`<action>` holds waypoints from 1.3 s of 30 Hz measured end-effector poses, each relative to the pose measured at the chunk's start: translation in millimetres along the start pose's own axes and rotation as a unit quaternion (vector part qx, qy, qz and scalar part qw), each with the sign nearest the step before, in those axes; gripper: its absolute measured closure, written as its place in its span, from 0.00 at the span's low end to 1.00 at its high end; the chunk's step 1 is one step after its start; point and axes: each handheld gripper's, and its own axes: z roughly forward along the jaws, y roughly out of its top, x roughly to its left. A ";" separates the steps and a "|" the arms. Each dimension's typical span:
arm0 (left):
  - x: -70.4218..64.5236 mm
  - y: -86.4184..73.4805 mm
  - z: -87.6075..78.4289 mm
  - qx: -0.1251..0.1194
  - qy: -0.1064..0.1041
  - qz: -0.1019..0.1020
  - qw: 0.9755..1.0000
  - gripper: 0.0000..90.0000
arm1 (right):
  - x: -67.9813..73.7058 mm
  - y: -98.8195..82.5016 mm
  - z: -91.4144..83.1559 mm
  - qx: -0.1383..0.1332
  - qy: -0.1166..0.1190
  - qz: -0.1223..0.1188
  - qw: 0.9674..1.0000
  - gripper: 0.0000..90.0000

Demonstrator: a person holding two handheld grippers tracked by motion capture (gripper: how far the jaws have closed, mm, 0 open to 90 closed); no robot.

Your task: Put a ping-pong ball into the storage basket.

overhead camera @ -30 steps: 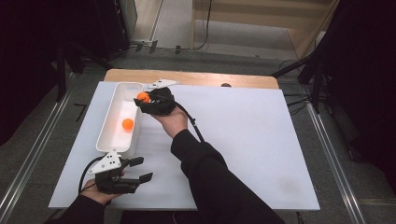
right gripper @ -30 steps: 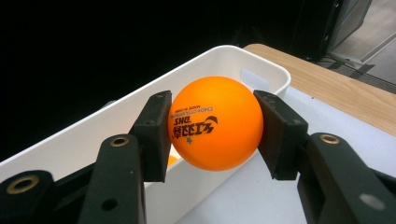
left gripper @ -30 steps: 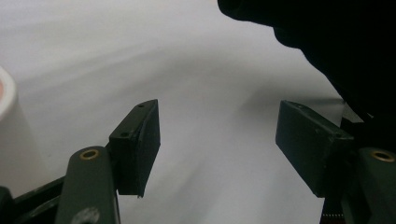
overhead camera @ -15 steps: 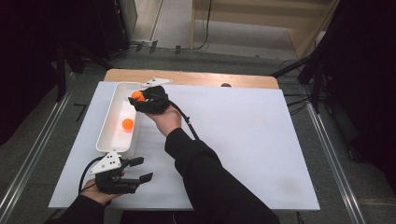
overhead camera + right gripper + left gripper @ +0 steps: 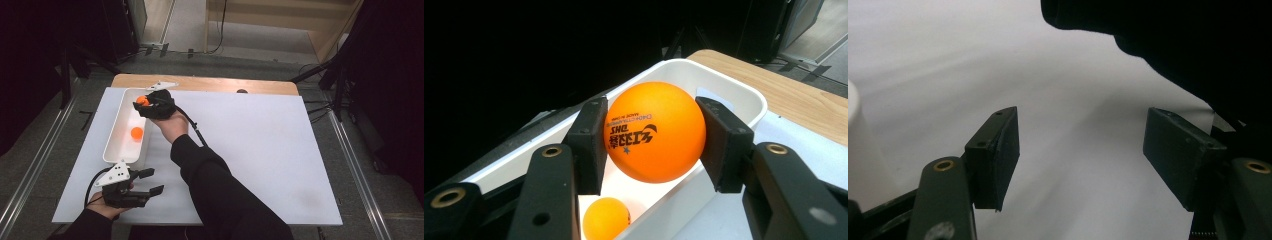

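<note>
At the near left corner of the counter (image 5: pixel 260 150), the left gripper (image 5: pixel 150 182) rests on the white surface in the person's left hand (image 5: pixel 107 205). Its fingers (image 5: pixel 998 155) stand wide apart with nothing between them, and the left gripper view looks past them over bare white counter, with the rounded corner of the white tray (image 5: pixel 860 150) at its left edge and a dark sleeve (image 5: pixel 1188 45) above.

Just beyond that gripper, along the counter's left side, lies the long white tray (image 5: pixel 114 145). One orange ball (image 5: pixel 136 132) sits on the tray's floor about midway along it; the right gripper view shows this ball (image 5: pixel 606 218) low in the tray (image 5: pixel 734 95), below the fingers.

Over the far end of the tray, the right gripper (image 5: pixel 140 103) is held in the right hand (image 5: pixel 170 122), the arm reaching across from the lower middle. Its fingers (image 5: pixel 591 145) are closed on a second orange ball (image 5: pixel 655 131), pressing it from both sides, printed lettering facing the camera. This held ball (image 5: pixel 142 100) is above the tray's far half, clear of the tray floor.

To the right, the counter is plain white, with a strip of wood (image 5: pixel 225 84) along its far edge
</note>
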 end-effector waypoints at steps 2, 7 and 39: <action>0.0 0.0 0.0 0.000 0.000 0.000 1.000 0.35 | -0.3 0.0 0.9 -0.004 -0.001 0.002 1.000 0.54; 0.0 0.0 0.2 0.000 -0.001 0.000 1.000 0.35 | -0.3 1.3 4.0 -0.007 -0.004 0.004 1.000 0.54; 0.1 1.6 0.7 0.000 -0.005 0.004 1.000 0.35 | -1.0 6.5 39.9 0.004 -0.024 0.009 1.000 0.54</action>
